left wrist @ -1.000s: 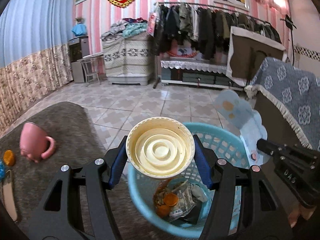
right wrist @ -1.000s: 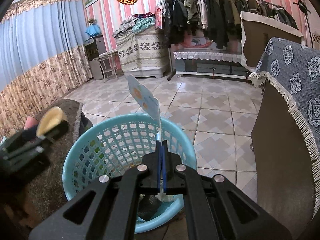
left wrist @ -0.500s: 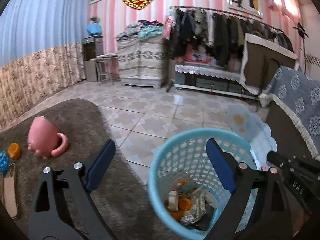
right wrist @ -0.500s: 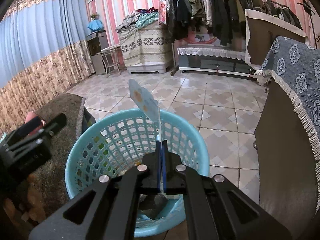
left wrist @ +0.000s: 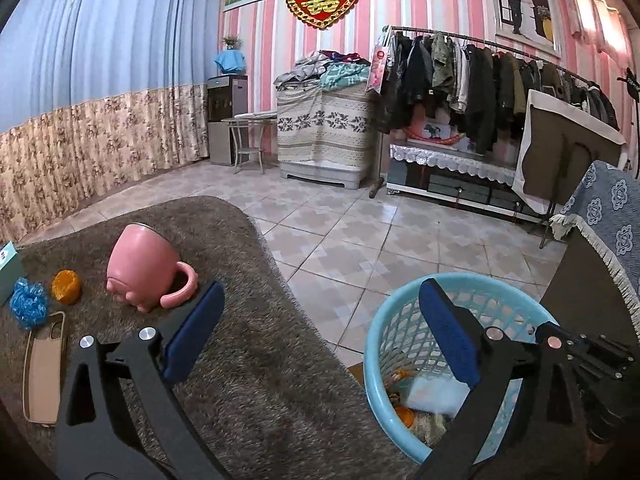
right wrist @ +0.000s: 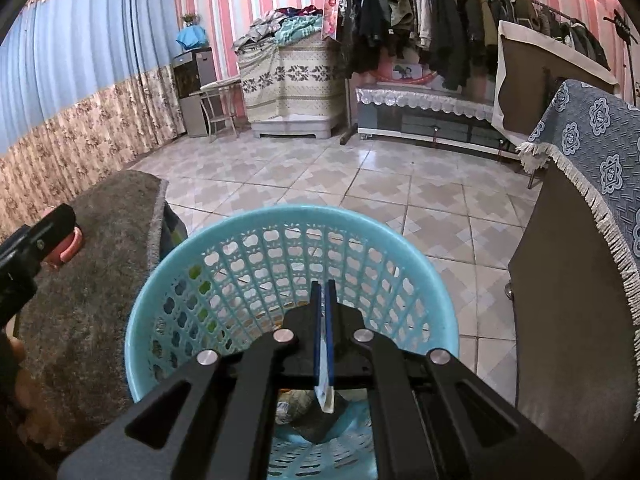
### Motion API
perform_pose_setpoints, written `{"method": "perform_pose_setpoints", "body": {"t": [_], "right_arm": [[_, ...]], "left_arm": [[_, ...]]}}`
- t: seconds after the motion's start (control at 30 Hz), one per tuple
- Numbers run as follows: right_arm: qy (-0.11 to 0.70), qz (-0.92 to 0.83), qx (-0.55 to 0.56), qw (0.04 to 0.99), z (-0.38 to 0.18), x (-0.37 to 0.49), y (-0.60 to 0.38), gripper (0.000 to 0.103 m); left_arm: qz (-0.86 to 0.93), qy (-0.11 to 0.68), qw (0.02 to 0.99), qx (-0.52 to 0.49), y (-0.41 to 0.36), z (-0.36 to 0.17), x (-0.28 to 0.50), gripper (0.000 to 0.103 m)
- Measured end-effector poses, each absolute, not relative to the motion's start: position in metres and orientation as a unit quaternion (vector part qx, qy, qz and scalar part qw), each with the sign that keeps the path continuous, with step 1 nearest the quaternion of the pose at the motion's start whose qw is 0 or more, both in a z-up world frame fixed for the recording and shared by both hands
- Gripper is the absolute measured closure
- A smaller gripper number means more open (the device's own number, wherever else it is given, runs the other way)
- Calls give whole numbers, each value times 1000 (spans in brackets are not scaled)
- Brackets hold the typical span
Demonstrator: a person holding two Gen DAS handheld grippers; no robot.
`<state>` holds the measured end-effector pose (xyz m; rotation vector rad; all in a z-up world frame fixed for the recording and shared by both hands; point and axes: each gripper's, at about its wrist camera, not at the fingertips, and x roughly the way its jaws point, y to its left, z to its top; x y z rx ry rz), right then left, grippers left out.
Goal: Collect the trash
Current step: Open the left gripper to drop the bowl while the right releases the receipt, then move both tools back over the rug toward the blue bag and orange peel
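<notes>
Above the basket (right wrist: 280, 216), right gripper (right wrist: 325, 292), fingers barely parted.

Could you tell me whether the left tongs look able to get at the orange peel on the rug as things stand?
Probably yes: the left tongs are open and empty, and the orange peel lies uncovered on the rug, beside the pink mug.

Shaggy brown rug (left wrist: 260, 380): pink mug (left wrist: 142, 270), orange peel (left wrist: 66, 286), blue wad (left wrist: 27, 307), phone case (left wrist: 42, 368). Basket (left wrist: 378, 340) beside.
</notes>
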<state>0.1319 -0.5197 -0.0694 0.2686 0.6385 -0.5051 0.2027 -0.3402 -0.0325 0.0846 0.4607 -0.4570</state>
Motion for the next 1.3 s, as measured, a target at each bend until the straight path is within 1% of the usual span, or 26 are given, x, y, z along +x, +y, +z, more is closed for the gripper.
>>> {"method": "perform_pose_setpoints", "body": {"t": [0.1, 0.17, 0.2, 0.23, 0.27, 0.3, 0.37, 0.43, 0.6, 0.8, 1.1, 1.23, 1.3], "right_arm": [[311, -245, 131, 909, -70, 132, -521, 100], [314, -247, 130, 908, -71, 132, -521, 97], [313, -247, 130, 908, -71, 132, -520, 81], [310, -248, 129, 909, -71, 132, -520, 51], [303, -249, 128, 911, -69, 131, -519, 39], [296, -250, 126, 913, -67, 130, -518, 35], [293, -249, 120, 915, -64, 130, -517, 34], [289, -246, 119, 918, -62, 130, -515, 26], [281, -238, 98, 924, -54, 133, -503, 12], [257, -219, 86, 938, -38, 133, -480, 8], [240, -185, 69, 950, -24, 140, -439, 8], [237, -168, 67, 954, -22, 145, -419, 4], [237, -161, 62, 956, -21, 147, -410, 4]], "left_arm": [[-225, 227, 947, 40, -339, -33, 204, 8], [-224, 227, 947, 37, -339, -33, 203, 8], [-224, 226, 947, 34, -338, -32, 203, 8], [-225, 227, 947, 31, -337, -31, 204, 8], [-226, 228, 947, 28, -336, -30, 204, 8], [-225, 228, 947, 25, -335, -29, 204, 8], [-223, 226, 948, 23, -331, -26, 204, 8], [-221, 222, 949, 22, -326, -21, 202, 7], [-207, 213, 955, 12, -303, -5, 198, 6], [-175, 206, 963, 19, -259, 7, 185, 6], [-125, 212, 969, 7, -184, 20, 179, 6], [-106, 214, 971, 5, -152, 21, 176, 6], [-95, 214, 972, 10, -138, 20, 174, 6]]}}
